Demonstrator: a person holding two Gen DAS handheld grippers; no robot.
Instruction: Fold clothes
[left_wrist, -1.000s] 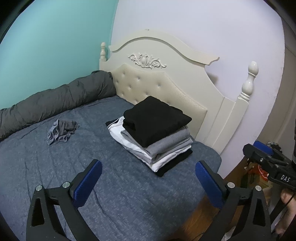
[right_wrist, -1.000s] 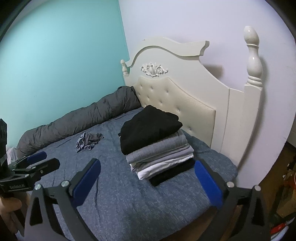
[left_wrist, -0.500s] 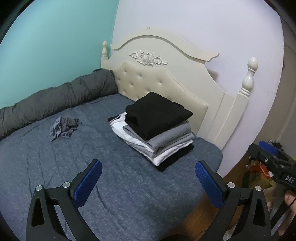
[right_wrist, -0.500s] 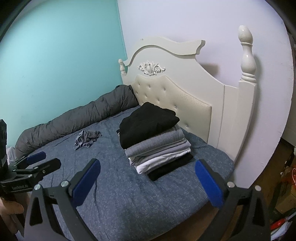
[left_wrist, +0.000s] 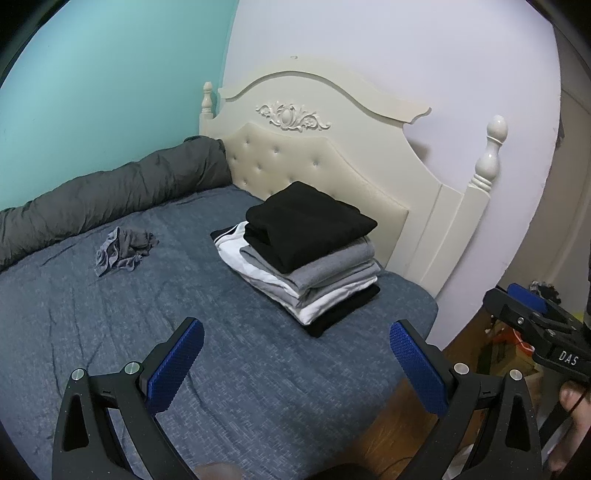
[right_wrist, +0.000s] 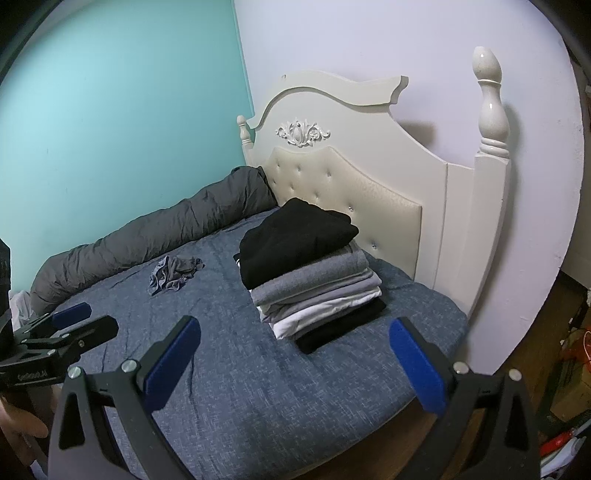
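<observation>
A neat stack of folded clothes (left_wrist: 306, 254) (right_wrist: 310, 273), black on top with grey, white and black layers below, rests on the blue bed (left_wrist: 110, 332) (right_wrist: 221, 369) near the headboard. A crumpled grey garment (left_wrist: 123, 251) (right_wrist: 175, 273) lies loose further left. My left gripper (left_wrist: 295, 363) hangs open over the bed's near edge, empty and well short of the stack. My right gripper (right_wrist: 293, 363) is open and empty too, also back from the stack. Each gripper shows at the side of the other's view.
A cream headboard (left_wrist: 332, 147) (right_wrist: 369, 192) with posts backs the bed. A rolled grey duvet (left_wrist: 110, 199) (right_wrist: 147, 240) runs along the teal wall. Wooden floor with clutter (right_wrist: 569, 362) lies right of the bed. A hand (left_wrist: 572, 402) holds the right gripper.
Both grippers have drawn back and away from the bed, so the stack and headboard look smaller and more of the wall shows. The clothes have not moved.
</observation>
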